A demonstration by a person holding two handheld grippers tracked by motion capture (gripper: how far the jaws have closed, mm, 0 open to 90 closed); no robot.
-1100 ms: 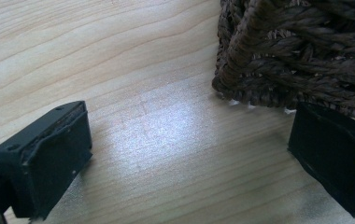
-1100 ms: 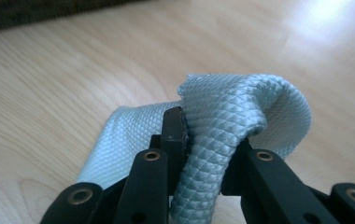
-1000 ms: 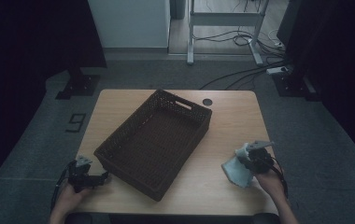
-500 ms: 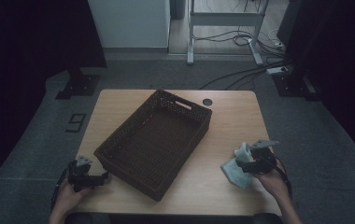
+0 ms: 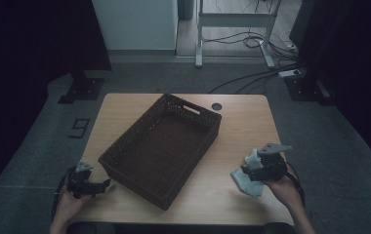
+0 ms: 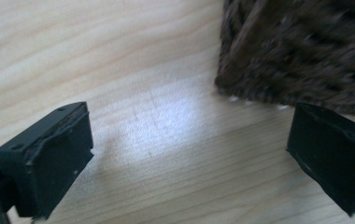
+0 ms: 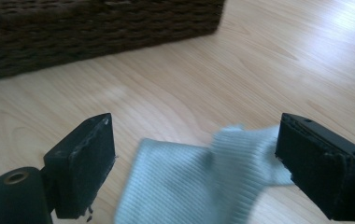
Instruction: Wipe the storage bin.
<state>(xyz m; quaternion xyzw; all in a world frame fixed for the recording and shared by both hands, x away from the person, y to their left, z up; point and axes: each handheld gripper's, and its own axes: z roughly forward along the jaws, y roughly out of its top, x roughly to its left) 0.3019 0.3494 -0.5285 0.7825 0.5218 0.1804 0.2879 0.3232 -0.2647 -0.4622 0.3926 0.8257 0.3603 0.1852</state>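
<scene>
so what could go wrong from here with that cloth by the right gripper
1. The right gripper has just been opening; its jaws stand wide with the light blue cloth lying loose below them on the table, so closing from this height might catch only a fold, or nothing.
2. The cloth lies near the table's front right corner; a nudge could push it toward the edge.
3. The wicker basket stands close by; a loosely hanging cloth could snag its rim.

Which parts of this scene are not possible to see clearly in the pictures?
- Pale blue ribbed cloth: near end cut off by the bottom edge, right gripper view.
- Same cloth, high view: partly hidden under the right tongs.
- Dark brown woven basket: blurred, cropped by the top edge, left gripper view.
</scene>
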